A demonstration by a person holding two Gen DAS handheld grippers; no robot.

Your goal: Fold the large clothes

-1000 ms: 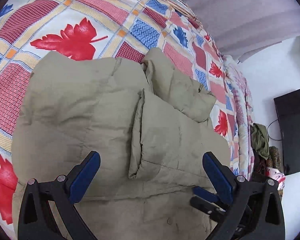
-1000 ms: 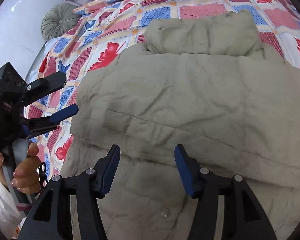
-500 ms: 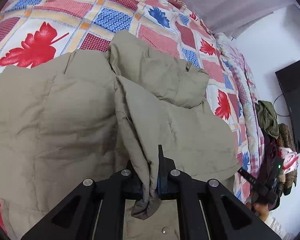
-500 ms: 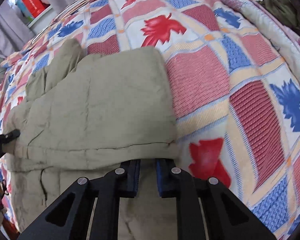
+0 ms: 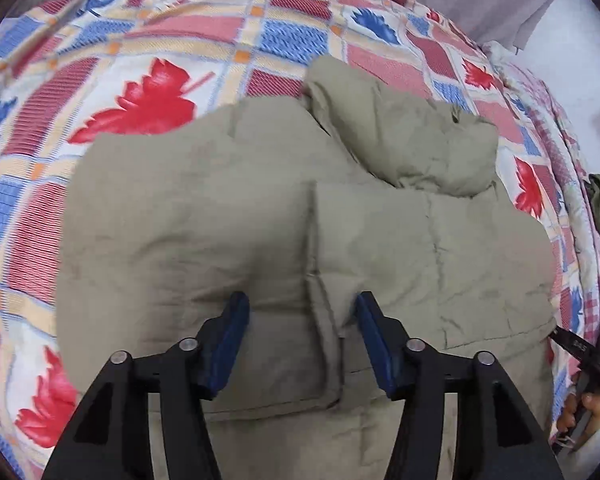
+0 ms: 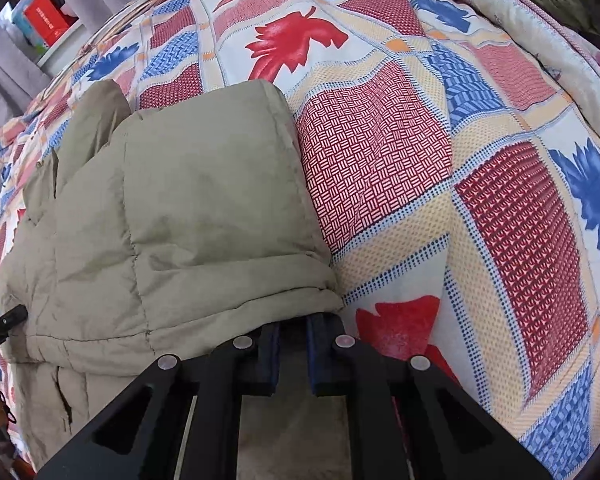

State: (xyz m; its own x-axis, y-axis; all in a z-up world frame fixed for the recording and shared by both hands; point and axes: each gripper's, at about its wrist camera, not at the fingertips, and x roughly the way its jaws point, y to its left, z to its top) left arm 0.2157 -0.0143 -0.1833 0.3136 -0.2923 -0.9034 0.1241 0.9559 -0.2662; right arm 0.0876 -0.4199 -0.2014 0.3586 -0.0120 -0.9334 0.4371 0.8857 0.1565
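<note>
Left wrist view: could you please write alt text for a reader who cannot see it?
An open left claw hovers over a padded khaki jacket, partly folded on a bed with a leaf-patterned quilt. The jacket's hood lies bunched at its far edge.

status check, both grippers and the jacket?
Left hand-held gripper open, straddling a fold in the jacket. Right hand-held gripper nearly shut at the jacket's edge, grip unclear. Jacket lies on the bedspread; nothing in the way.

left wrist cam is looking down close over the khaki jacket (image 5: 260,216); right one is hugging its edge, facing across the quilt (image 6: 440,200); both are sharing the jacket
</note>
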